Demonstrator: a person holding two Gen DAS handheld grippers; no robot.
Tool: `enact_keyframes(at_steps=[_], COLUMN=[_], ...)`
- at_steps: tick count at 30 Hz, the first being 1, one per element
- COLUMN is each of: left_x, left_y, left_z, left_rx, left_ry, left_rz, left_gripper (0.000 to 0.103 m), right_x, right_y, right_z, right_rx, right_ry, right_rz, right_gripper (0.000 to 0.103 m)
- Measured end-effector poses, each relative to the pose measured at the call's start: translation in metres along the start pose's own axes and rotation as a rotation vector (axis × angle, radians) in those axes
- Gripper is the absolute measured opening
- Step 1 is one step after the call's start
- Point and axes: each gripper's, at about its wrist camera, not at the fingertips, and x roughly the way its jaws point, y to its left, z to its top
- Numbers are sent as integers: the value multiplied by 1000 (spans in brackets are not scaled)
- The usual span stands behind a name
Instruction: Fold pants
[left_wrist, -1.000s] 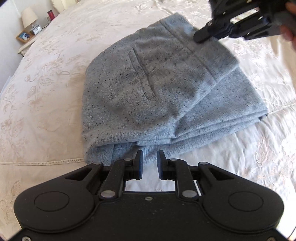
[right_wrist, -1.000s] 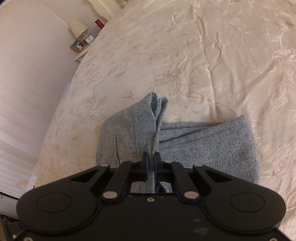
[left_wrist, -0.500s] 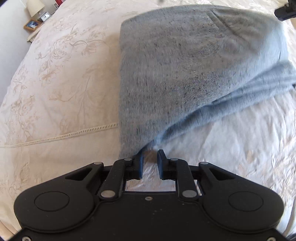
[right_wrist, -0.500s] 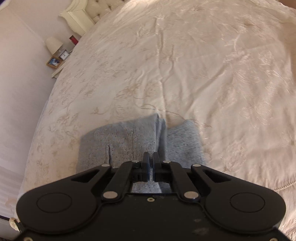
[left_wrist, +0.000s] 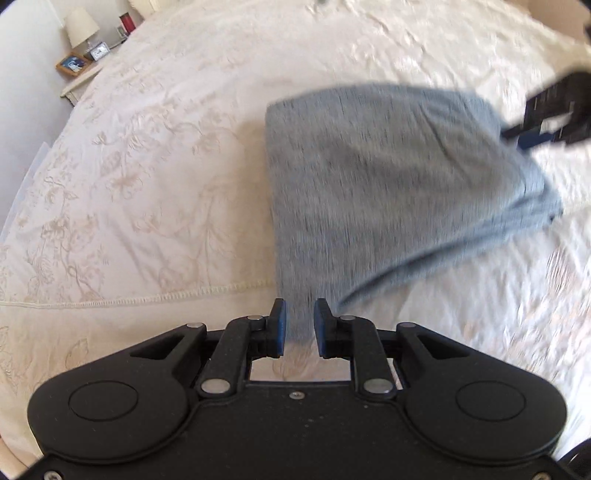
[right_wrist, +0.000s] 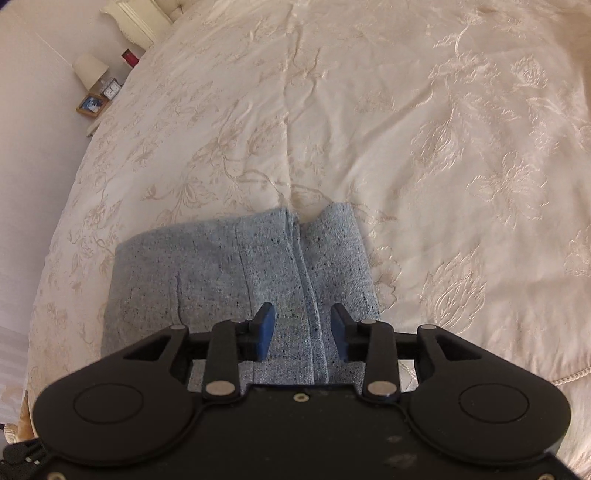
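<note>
1. Bed with cream floral-embroidered bedspread (right_wrist: 406, 110), creased, with a stitched border seam.
2. Nightstand (left_wrist: 79, 86) beside the bed.
3. Table lamp (right_wrist: 90, 70), pale shade.
4. Small clock (right_wrist: 112, 88).
5. Framed picture (right_wrist: 90, 105), wooden frame.
6. Red item (right_wrist: 129, 57), unidentifiable.

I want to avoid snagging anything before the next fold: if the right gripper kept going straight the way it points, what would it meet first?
Most likely the grey pants. The right gripper is opening, fabric lying directly beyond its parted fingers, with the bedspread past that. How near the cloth lies is unclear.
</note>
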Motion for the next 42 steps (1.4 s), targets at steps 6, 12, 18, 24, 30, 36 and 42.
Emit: enact_keyframes(at_steps=[6,12,18,24,30,36,42], left_x=[0,-2,9,40,74,25,-23], left_y=[10,-20,-80,-79,-39,-22,5], left_z=[24,14,3,11,-5,-8,67], left_rx=[-81,-3,158,64,-5,173,135], left_ry=[-34,-44,-93,-42,151,133,-109], left_rz=[-28,-101,-119,-20,28,-170,-167], left_gripper=[27,27,27,27,27,26,27], right_x=[30,19,-25,-51,-35,-3,-44], right_y=[-14,-19,12,29,3,-19,11], right_z=[-6,-4,8,17,7,-6,-1], right_rx=[73,159,78,5,59,116,-4], right_ry=[52,50,-32,-83,-56,-15,-196], right_rz=[60,155,165,126,23,-37,-114], right_gripper=[40,7,6,5,4,7,16])
